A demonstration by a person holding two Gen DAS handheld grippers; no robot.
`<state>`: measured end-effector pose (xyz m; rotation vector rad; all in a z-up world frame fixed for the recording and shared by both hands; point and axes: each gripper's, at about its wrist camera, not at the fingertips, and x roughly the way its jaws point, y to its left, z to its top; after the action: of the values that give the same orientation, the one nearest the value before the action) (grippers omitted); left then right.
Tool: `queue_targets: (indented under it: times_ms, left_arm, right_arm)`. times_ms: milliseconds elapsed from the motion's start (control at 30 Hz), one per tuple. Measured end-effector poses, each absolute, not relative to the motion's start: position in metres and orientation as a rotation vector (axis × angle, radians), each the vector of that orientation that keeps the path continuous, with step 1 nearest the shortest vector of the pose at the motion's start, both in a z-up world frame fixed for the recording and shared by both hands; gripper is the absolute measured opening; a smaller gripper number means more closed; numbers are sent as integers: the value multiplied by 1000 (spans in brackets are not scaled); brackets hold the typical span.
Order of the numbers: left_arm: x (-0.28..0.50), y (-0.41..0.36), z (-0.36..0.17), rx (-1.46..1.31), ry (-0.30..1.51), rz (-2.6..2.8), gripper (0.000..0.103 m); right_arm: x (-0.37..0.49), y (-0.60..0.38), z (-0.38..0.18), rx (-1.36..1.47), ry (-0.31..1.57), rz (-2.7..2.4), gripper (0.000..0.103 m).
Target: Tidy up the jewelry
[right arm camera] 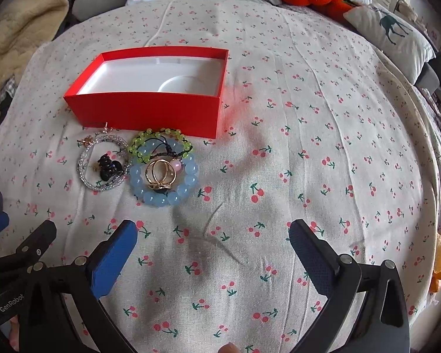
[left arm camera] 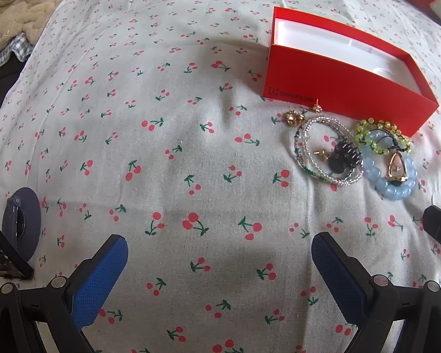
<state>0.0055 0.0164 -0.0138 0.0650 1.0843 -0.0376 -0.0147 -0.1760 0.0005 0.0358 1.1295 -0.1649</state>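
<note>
On the cherry-print sheet [right arm camera: 279,176], small gold pieces [left arm camera: 294,117] by the clear bead bracelet [right arm camera: 101,164] are hard to make out. The red box [right arm camera: 150,108] holds only its white tray — the blue bracelet [right arm camera: 164,179] lies just before it. Left gripper [left arm camera: 220,267] and right gripper [right arm camera: 213,253] both gape wide, holding nothing.

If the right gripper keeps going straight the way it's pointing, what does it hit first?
Probably just bare cherry-print sheet. The right gripper is open, and the blue bead bracelet and red box sit left of its line, though depth is hard to judge.
</note>
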Motion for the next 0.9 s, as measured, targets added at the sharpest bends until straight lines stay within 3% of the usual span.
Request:
queue_targets:
  times_ms: [900]
  left_arm:
    - [4, 14, -10, 64, 1081, -39, 103]
  right_arm:
    - [-18, -182, 3, 51, 1137, -167, 103]
